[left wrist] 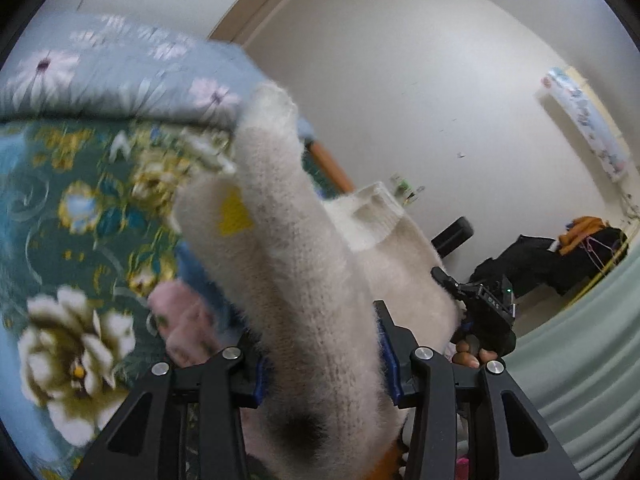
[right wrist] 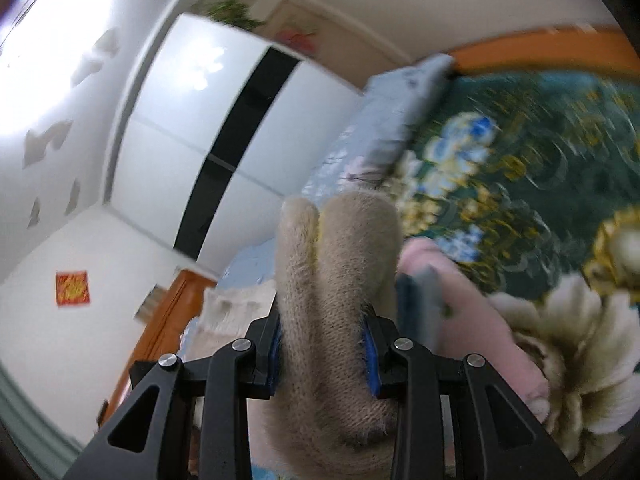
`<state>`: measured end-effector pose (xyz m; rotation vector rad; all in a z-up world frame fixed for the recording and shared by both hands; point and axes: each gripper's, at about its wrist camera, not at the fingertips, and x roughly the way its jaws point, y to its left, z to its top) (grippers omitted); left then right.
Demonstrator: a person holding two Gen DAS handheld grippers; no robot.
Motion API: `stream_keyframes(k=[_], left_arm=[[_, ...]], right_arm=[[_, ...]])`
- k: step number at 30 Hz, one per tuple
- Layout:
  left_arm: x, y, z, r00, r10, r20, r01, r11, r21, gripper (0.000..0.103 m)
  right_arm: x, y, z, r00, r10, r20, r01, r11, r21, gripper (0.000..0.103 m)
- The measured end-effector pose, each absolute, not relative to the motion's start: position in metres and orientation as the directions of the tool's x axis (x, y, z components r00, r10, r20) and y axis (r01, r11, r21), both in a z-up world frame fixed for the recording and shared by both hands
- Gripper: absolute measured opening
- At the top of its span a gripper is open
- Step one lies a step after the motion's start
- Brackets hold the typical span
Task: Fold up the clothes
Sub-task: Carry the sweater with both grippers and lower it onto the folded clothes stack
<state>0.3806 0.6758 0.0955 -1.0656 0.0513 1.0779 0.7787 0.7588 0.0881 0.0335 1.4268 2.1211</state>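
Note:
A fuzzy cream knitted sweater with a yellow patch hangs lifted above the bed. My left gripper is shut on a thick fold of it, which bulges forward between the blue pads. In the right wrist view my right gripper is shut on another bunched fold of the same sweater. The right gripper also shows in the left wrist view, held by a hand at the sweater's far side. A pink garment lies on the bed below; it also shows in the right wrist view.
The bed has a green floral bedspread and a folded blue floral quilt. An orange wooden bed frame runs behind. A white wardrobe stands by the bed. Dark clothes are piled by the wall.

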Motion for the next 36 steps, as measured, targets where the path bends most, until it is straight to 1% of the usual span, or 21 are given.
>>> stream_keyframes(k=[3, 5, 8, 10, 12, 16, 18, 19, 20, 22, 26, 29, 31, 36], left_arm=[[0.373, 0.673, 0.074, 0.535, 0.660, -0.528, -0.717, 0.024, -0.697, 0.052], [0.371, 0.671, 0.061, 0.533, 0.646, -0.547, -0.715, -0.002, -0.699, 0.054], [0.372, 0.670, 0.047, 0.498, 0.636, -0.590, -0.741, -0.041, -0.670, 0.058], [0.369, 0.669, 0.041, 0.493, 0.624, -0.607, -0.728, -0.086, -0.680, 0.065], [0.363, 0.665, 0.035, 0.507, 0.607, -0.612, -0.702, -0.122, -0.702, 0.067], [0.357, 0.653, 0.040, 0.530, 0.615, -0.584, -0.671, -0.117, -0.732, 0.068], [0.355, 0.646, 0.045, 0.529, 0.619, -0.580, -0.671, -0.112, -0.732, 0.068], [0.354, 0.643, 0.049, 0.523, 0.622, -0.582, -0.679, -0.109, -0.726, 0.068], [0.352, 0.640, 0.051, 0.514, 0.626, -0.587, -0.689, -0.107, -0.717, 0.069], [0.353, 0.634, 0.057, 0.484, 0.630, -0.607, -0.726, -0.098, -0.681, 0.070], [0.355, 0.620, 0.063, 0.427, 0.642, -0.636, -0.787, -0.082, -0.612, 0.073], [0.358, 0.607, 0.068, 0.349, 0.671, -0.654, -0.842, -0.081, -0.533, 0.077], [0.361, 0.597, 0.069, 0.294, 0.687, -0.664, -0.876, -0.083, -0.474, 0.081], [0.369, 0.568, 0.069, 0.221, 0.713, -0.665, -0.922, -0.069, -0.381, 0.086]], right_arm=[[0.788, 0.763, 0.053, -0.825, 0.489, -0.284, -0.408, -0.168, 0.897, 0.035], [0.789, 0.765, 0.043, -0.819, 0.497, -0.288, -0.408, -0.152, 0.900, 0.036], [0.782, 0.766, 0.043, -0.799, 0.504, -0.328, -0.446, -0.130, 0.886, 0.037], [0.777, 0.768, 0.042, -0.783, 0.500, -0.371, -0.479, -0.104, 0.871, 0.038], [0.773, 0.768, 0.041, -0.768, 0.493, -0.409, -0.510, -0.085, 0.856, 0.041], [0.772, 0.766, 0.040, -0.762, 0.495, -0.419, -0.517, -0.075, 0.853, 0.045], [0.773, 0.763, 0.043, -0.753, 0.501, -0.426, -0.529, -0.077, 0.845, 0.046], [0.774, 0.762, 0.046, -0.745, 0.508, -0.432, -0.540, -0.079, 0.838, 0.049], [0.774, 0.760, 0.049, -0.731, 0.520, -0.442, -0.557, -0.082, 0.827, 0.050], [0.776, 0.754, 0.057, -0.695, 0.556, -0.456, -0.595, -0.088, 0.799, 0.056], [0.782, 0.734, 0.079, -0.596, 0.658, -0.460, -0.665, -0.084, 0.742, 0.059], [0.777, 0.712, 0.100, -0.521, 0.728, -0.445, -0.732, -0.114, 0.672, 0.061], [0.770, 0.698, 0.112, -0.478, 0.762, -0.437, -0.774, -0.130, 0.620, 0.075], [0.737, 0.657, 0.129, -0.413, 0.801, -0.435, -0.863, -0.192, 0.467, 0.076]])
